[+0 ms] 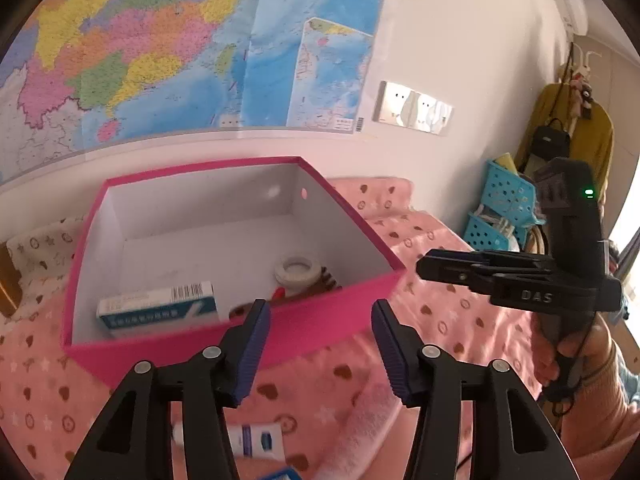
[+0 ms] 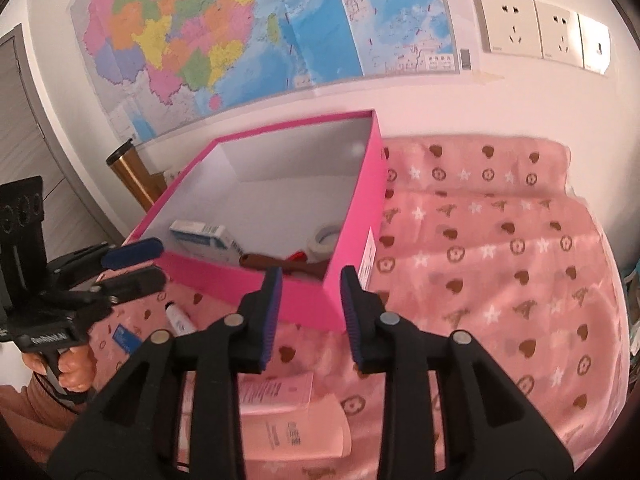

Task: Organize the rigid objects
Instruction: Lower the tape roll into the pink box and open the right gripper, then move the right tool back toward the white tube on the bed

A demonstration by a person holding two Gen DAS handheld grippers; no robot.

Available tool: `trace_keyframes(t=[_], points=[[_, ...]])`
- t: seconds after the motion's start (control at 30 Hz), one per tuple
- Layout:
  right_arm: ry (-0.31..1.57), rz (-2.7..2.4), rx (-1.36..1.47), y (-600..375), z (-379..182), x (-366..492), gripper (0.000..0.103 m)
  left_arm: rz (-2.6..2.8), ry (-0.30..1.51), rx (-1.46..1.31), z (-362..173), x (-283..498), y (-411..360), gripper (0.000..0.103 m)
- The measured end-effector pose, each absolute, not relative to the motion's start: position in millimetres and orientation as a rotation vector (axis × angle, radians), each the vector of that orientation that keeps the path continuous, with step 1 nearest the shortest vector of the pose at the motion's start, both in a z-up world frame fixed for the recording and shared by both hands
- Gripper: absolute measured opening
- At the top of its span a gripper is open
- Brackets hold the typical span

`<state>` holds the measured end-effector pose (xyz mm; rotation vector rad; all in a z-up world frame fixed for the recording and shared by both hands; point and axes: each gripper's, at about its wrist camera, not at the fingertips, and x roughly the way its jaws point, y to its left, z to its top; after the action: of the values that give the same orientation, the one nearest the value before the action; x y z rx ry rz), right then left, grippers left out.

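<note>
Hovering before the open pink cardboard box [image 1: 224, 344], left tool [image 1: 320, 344] and right tool [image 2: 310, 312] both stand partly parted, nothing between the pads. Box sits on pink patterned bedspread [image 2: 500, 260], holding blue-white medicine carton [image 1: 160, 308], white tape roll [image 1: 298, 274], brown comb [image 2: 280, 264]. White tube [image 1: 256, 442] lies outside, near box front.

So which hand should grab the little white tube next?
Probably the left. The tube lies just under the left gripper, whose jaws are open and empty. The right gripper sits farther over, by the pink box corner.
</note>
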<state>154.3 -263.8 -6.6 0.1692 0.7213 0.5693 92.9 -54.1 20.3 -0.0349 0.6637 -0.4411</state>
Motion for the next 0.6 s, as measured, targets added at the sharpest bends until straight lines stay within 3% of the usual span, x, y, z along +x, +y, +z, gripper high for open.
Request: trace_keyframes(t=[0.6], points=[[0.901, 0.606, 0.209, -262.3, -76.7, 129.7, 0.037, -0.431, 0.743, -0.082, -21.4, 21.8, -20.1, 0.056]])
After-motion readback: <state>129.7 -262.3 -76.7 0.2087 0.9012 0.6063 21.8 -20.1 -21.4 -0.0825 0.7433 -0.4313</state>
